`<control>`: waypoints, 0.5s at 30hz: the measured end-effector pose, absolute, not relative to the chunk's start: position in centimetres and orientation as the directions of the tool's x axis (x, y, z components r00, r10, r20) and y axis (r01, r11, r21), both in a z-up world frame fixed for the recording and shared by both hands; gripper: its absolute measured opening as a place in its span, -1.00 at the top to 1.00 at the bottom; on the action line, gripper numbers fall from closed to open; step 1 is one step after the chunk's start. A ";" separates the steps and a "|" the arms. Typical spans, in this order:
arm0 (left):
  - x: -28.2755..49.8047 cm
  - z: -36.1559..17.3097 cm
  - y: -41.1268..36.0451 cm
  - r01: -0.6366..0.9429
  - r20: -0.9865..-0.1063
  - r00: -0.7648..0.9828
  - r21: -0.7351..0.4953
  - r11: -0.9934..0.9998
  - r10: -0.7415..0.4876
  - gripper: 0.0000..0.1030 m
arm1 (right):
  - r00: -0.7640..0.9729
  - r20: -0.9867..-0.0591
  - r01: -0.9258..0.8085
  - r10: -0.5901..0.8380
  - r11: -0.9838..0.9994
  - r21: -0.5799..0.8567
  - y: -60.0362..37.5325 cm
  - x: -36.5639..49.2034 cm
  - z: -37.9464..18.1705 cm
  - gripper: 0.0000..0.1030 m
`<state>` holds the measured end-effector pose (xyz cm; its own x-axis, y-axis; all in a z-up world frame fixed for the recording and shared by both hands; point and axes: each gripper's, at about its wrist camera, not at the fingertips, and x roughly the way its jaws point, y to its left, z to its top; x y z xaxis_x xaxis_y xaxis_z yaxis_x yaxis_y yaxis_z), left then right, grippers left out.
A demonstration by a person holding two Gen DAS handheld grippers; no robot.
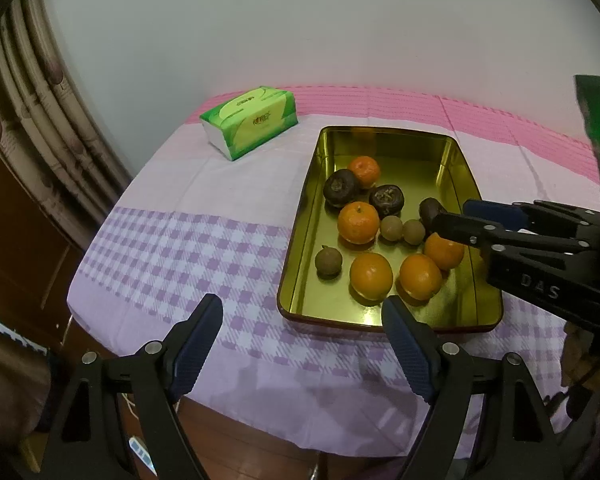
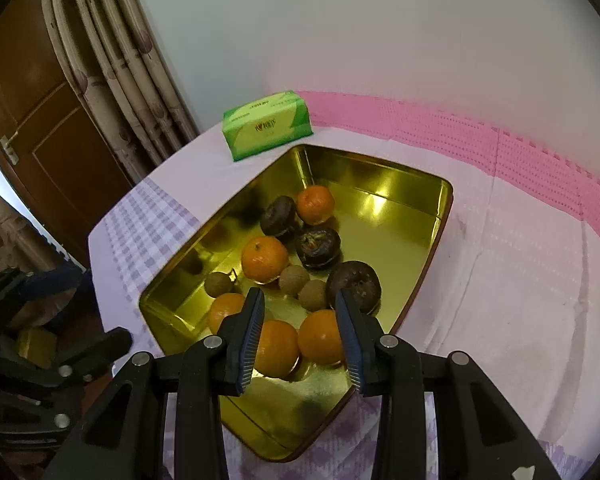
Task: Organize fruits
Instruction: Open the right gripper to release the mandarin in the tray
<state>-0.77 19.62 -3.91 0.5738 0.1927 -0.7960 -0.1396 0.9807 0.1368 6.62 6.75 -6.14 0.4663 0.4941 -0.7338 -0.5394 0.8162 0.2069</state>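
Note:
A gold metal tray [image 1: 304, 224] [image 2: 412, 184] holds several oranges [image 1: 358, 222] [image 2: 265, 258], three dark wrinkled fruits [image 1: 341, 187] [image 2: 318, 247] and three small brown round fruits [image 1: 328, 263] [image 2: 294, 279]. My left gripper [image 1: 302, 320] is open and empty, held before the tray's near left corner. My right gripper [image 2: 300, 312] is open and empty above the tray's near end, over two oranges [image 2: 320, 336]; it shows in the left wrist view [image 1: 454, 220] reaching in from the right.
A green tissue pack [image 1: 250, 120] [image 2: 268, 124] lies beyond the tray's far left corner. The table wears a pink and purple checked cloth [image 1: 172, 248]. A curtain [image 2: 112, 60] and wooden door [image 2: 40, 112] stand at left. The table edge is close in front.

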 end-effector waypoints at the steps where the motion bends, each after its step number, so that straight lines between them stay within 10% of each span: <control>1: -0.7 -3.9 19.6 -0.138 -0.795 0.576 0.137 0.981 0.192 -0.59 | 0.474 -0.731 -0.538 0.491 0.819 0.201 6.7 6.4 -6.0 0.29; 15: -2.3 -0.5 19.5 -0.154 -0.682 0.705 0.124 0.980 0.197 -0.59 | 0.773 -0.502 -0.424 0.387 0.905 0.044 3.3 -0.9 0.7 -0.75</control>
<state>-2.32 19.52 -0.45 0.7049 0.1967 -0.6815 -0.1538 0.9803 0.1239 -0.89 3.30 0.74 0.7734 0.3869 -0.5022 -0.4239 0.9046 0.0441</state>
